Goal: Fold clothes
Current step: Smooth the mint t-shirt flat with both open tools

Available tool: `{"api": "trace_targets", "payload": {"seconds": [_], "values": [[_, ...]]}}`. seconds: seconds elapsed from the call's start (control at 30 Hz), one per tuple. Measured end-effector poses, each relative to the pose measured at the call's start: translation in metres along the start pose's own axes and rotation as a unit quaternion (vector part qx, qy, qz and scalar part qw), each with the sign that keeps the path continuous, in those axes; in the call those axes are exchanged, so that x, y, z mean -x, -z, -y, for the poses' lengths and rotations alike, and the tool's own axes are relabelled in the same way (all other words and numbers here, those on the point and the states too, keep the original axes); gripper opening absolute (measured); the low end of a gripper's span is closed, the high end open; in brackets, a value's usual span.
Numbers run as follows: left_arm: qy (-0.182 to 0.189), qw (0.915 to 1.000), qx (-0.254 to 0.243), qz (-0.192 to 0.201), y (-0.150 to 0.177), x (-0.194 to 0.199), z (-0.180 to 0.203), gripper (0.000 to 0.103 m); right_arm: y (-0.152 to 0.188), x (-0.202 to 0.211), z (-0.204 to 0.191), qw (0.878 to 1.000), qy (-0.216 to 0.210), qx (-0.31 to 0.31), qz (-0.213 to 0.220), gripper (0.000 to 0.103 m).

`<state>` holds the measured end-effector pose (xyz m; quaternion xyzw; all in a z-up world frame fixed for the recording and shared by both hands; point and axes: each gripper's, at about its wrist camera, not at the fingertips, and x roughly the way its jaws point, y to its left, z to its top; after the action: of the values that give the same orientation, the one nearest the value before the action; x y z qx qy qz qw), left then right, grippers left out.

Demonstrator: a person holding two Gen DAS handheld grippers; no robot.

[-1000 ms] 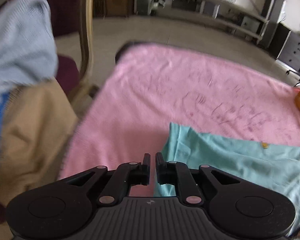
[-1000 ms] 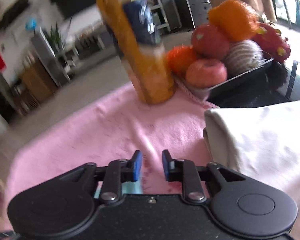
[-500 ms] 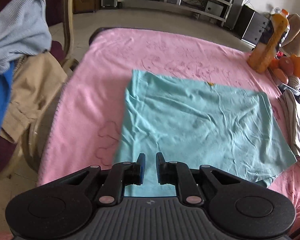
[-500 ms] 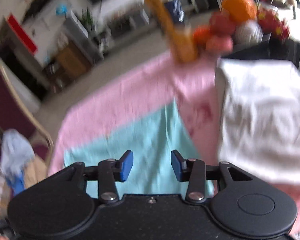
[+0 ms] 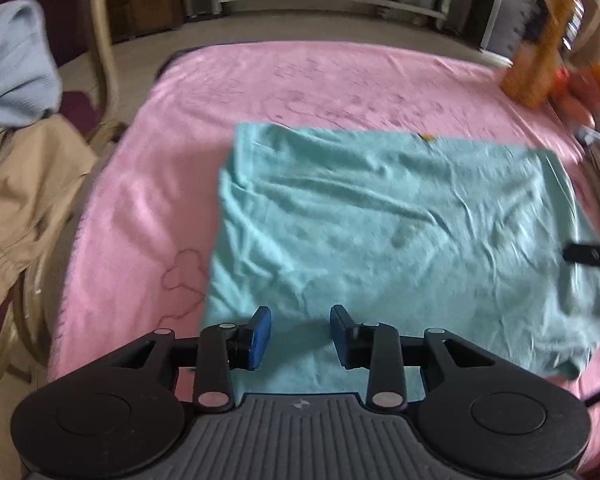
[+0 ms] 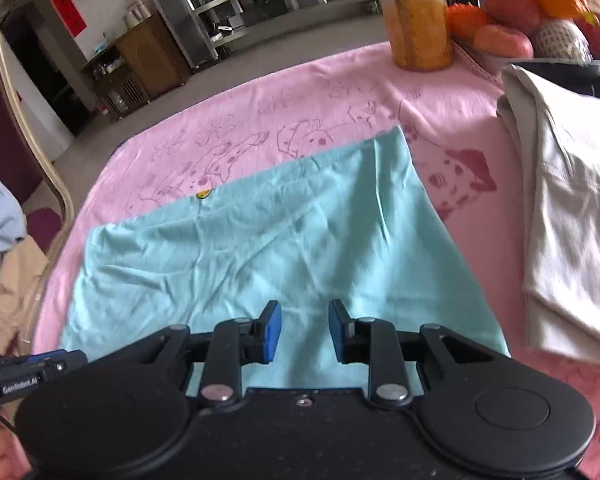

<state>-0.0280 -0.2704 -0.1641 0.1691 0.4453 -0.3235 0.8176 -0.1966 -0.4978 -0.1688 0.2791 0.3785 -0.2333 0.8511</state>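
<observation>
Teal garment (image 5: 380, 216) spread flat on the pink-covered bench (image 5: 148, 168), near hem just ahead of both grippers' (image 5: 300, 330) (image 6: 304, 326) part-open, empty jaws, left nearer the left edge
</observation>
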Motion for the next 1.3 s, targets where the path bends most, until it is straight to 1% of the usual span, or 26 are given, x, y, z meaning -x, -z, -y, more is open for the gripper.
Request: {"api": "trace_targets", "payload": {"seconds": [0.03, 0.1, 0.2, 0.3, 0.37, 0.4, 0.43, 0.47, 0.53, 0.57, 0.63, 0.67, 0.73, 0.77, 0.8, 0.93, 1.0, 1.1, 1.17, 1.23, 1.3], "values": [[0.003, 0.9999, -0.01, -0.002, 0.001, -0.002, 0.003, 0.034, 0.001, -0.005, -0.001, 1.0, 0.005, 0.01, -0.002, 0.026], [-0.007, 0.9995, -0.032, -0.002, 0.004, -0.004, 0.008, 0.034, 0.004, -0.013, -0.002, 0.999, 0.014, 0.027, -0.013, 0.026], [-0.013, 0.9989, -0.045, -0.008, 0.009, -0.003, 0.008, 0.035, 0.011, -0.017, -0.006, 0.997, 0.026, 0.065, -0.019, 0.026], [-0.02, 0.9979, -0.055, -0.028, 0.02, 0.007, 0.004, 0.035, 0.021, -0.007, -0.005, 0.994, 0.037, 0.095, -0.042, 0.027], [-0.019, 0.9965, -0.07, -0.042, 0.029, 0.018, 0.003, 0.034, 0.03, 0.005, 0.001, 0.992, 0.039, 0.096, -0.066, 0.03], [-0.019, 0.9957, -0.077, -0.049, 0.034, 0.023, 0.002, 0.033, 0.035, 0.012, 0.005, 0.991, 0.038, 0.097, -0.081, 0.032], [-0.01, 0.9958, -0.078, -0.047, 0.038, 0.028, 0.001, 0.034, 0.039, 0.019, 0.01, 0.99, 0.04, 0.096, -0.091, 0.034], [0.007, 0.9966, -0.071, -0.043, 0.04, 0.033, -0.001, 0.034, 0.041, 0.026, 0.015, 0.991, 0.04, 0.089, -0.094, 0.034], [0.043, 0.997, -0.055, -0.034, 0.045, 0.043, -0.004, 0.034, 0.043, 0.039, 0.026, 0.994, 0.039, 0.059, -0.084, 0.034], [0.043, 0.9973, -0.053, -0.029, 0.041, 0.042, -0.001, 0.034, 0.043, 0.045, 0.032, 0.996, 0.035, 0.044, -0.075, 0.034], [0.044, 0.9977, -0.048, -0.018, 0.033, 0.039, 0.005, 0.034, 0.035, 0.053, 0.038, 0.999, 0.01, 0.012, -0.041, 0.034], [0.044, 0.9979, -0.046, -0.012, 0.029, 0.038, 0.008, 0.034, 0.032, 0.054, 0.038, 0.999, -0.006, 0.001, -0.032, 0.033], [0.044, 0.9982, -0.041, -0.001, 0.021, 0.035, 0.014, 0.034, 0.028, 0.049, 0.034, 0.999, -0.034, -0.015, -0.021, 0.032], [0.044, 0.9984, -0.036, -0.005, 0.015, 0.028, 0.018, 0.034, 0.025, 0.045, 0.031, 0.999, -0.045, -0.021, -0.017, 0.032], [0.043, 0.9985, -0.032, -0.008, 0.009, 0.021, 0.023, 0.034, 0.024, 0.04, 0.026, 0.998, -0.048, -0.021, -0.018, 0.032], [0.046, 0.9988, -0.014, -0.006, -0.014, -0.002, 0.036, 0.034, 0.017, 0.02, 0.009, 0.999, -0.036, -0.01, -0.014, 0.032], [0.055, 0.9984, -0.015, -0.005, -0.02, -0.01, 0.046, 0.034, 0.016, 0.016, 0.008, 0.999, -0.03, -0.014, -0.009, 0.032], [0.066, 0.9973, -0.032, -0.003, -0.024, -0.018, 0.065, 0.034, 0.012, 0.014, 0.009, 0.999, -0.032, -0.021, -0.003, 0.032], [0.065, 0.9965, -0.051, -0.01, -0.023, -0.022, 0.078, 0.034, 0.011, 0.011, 0.008, 0.999, -0.029, -0.019, -0.006, 0.032], [0.053, 0.996, -0.07, -0.018, -0.018, -0.024, 0.086, 0.035, 0.011, 0.007, 0.01, 0.999, -0.025, -0.019, -0.015, 0.032], [0.043, 0.995, -0.087, -0.023, -0.011, -0.017, 0.087, 0.036, 0.011, 0.005, 0.012, 0.999, -0.022, -0.022, -0.022, 0.032]]}}
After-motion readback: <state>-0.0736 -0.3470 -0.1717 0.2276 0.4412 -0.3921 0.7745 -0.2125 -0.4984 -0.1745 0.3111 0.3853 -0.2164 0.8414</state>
